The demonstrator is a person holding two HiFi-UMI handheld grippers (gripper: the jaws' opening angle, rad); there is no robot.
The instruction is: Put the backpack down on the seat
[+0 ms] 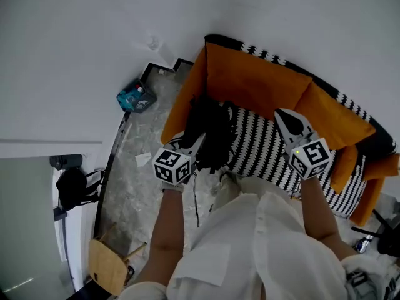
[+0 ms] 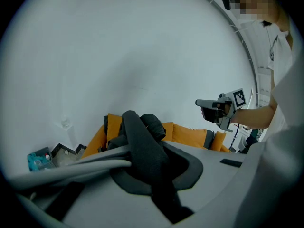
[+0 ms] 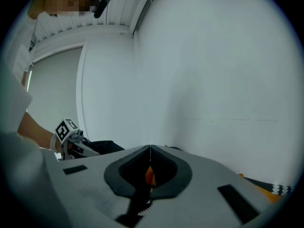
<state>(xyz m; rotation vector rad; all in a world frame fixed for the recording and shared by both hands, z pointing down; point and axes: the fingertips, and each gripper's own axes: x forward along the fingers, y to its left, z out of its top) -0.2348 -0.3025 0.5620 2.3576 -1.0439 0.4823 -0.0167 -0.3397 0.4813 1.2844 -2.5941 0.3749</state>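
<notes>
**Q:** Where's the backpack [image 1: 209, 127]?

**A:** It hangs off my left hand-held gripper [image 1: 195, 144]. The jaws are clenched on its black strap [image 2: 142, 144], plain in the left gripper view. The bag sits just past the jaw tips, over the left end of the sofa, beside the orange armrest [image 1: 182, 99].

**Q:** And the seat?

**A:** The striped seat [image 1: 265, 155] lies under the bag and to its right. The bag's long axis runs from my jaws toward the backrest cushions [image 1: 256, 83]. I can't tell whether its bottom touches the seat.

**Q:** Right side?

**A:** My right hand-held gripper [image 1: 284, 119] has its jaws pressed together on nothing; only a sliver of orange shows behind them. It hovers over the middle of the seat, well apart from the bag.

**Q:** So which arm does the move?

**A:** I'd say the left; it alone has the bag. I reckon the bag needs to go down and a bit right, clear of the armrest, before I let go.
</notes>
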